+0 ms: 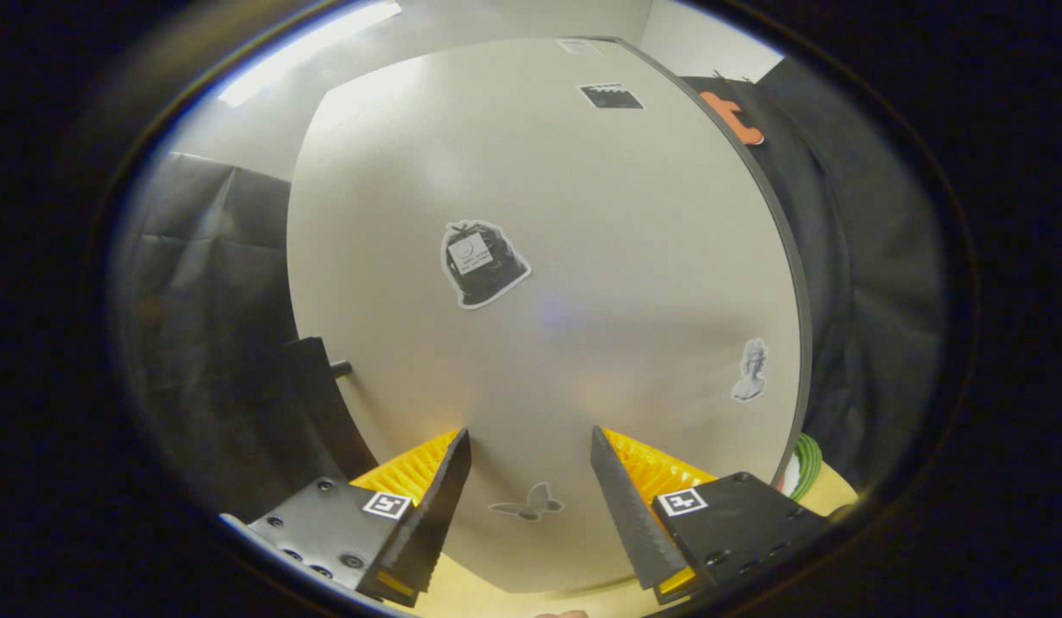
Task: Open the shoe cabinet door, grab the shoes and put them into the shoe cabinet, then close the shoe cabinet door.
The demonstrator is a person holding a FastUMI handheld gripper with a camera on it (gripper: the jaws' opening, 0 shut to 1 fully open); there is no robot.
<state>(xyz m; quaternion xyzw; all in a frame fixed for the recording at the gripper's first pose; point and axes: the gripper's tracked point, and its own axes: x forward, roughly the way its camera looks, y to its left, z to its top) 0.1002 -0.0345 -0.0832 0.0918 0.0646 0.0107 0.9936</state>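
The pale shoe cabinet door [582, 257] stands very close in front of me, its flat face carrying several small stickers. A small dark knob [340, 369] sticks out at the door's left edge, to the left of and beyond my left finger. My gripper [531, 433] is open, its fingertips pointing at the lower part of the door, with nothing between them. I cannot tell whether the fingertips touch the door.
Black cloth [213, 283] hangs on the left, and more of it [874, 257] on the right past the door's dark right edge. A green object [807, 463] lies low on the right. A yellowish floor [513, 601] shows under the door.
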